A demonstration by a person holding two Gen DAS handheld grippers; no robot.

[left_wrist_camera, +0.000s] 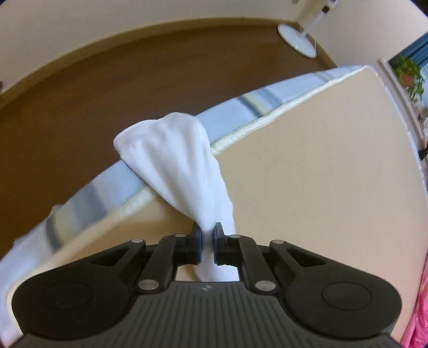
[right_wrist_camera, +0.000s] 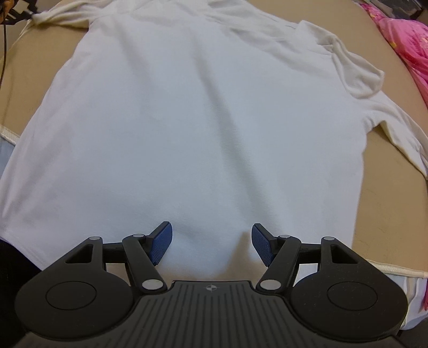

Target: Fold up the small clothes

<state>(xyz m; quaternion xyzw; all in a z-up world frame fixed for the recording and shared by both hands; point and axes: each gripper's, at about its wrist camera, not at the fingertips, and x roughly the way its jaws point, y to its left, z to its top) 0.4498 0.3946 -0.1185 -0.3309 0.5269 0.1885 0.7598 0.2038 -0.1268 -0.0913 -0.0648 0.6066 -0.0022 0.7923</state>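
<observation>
A white long-sleeved shirt (right_wrist_camera: 192,112) lies flat on a beige bed surface (right_wrist_camera: 388,214), its hem nearest my right gripper and its sleeves spread to both sides. My right gripper (right_wrist_camera: 211,241) is open, with its blue pads just above the middle of the hem. My left gripper (left_wrist_camera: 207,233) is shut on a bunched sleeve of the white shirt (left_wrist_camera: 176,160), which hangs forward over the bed's edge (left_wrist_camera: 240,131). The left gripper also shows small at the far left in the right wrist view (right_wrist_camera: 16,13).
A pink cloth (right_wrist_camera: 401,40) lies at the bed's right side. Beyond the bed edge is brown floor (left_wrist_camera: 107,85) with a white fan base (left_wrist_camera: 297,40). A potted plant (left_wrist_camera: 409,77) stands at a window on the right.
</observation>
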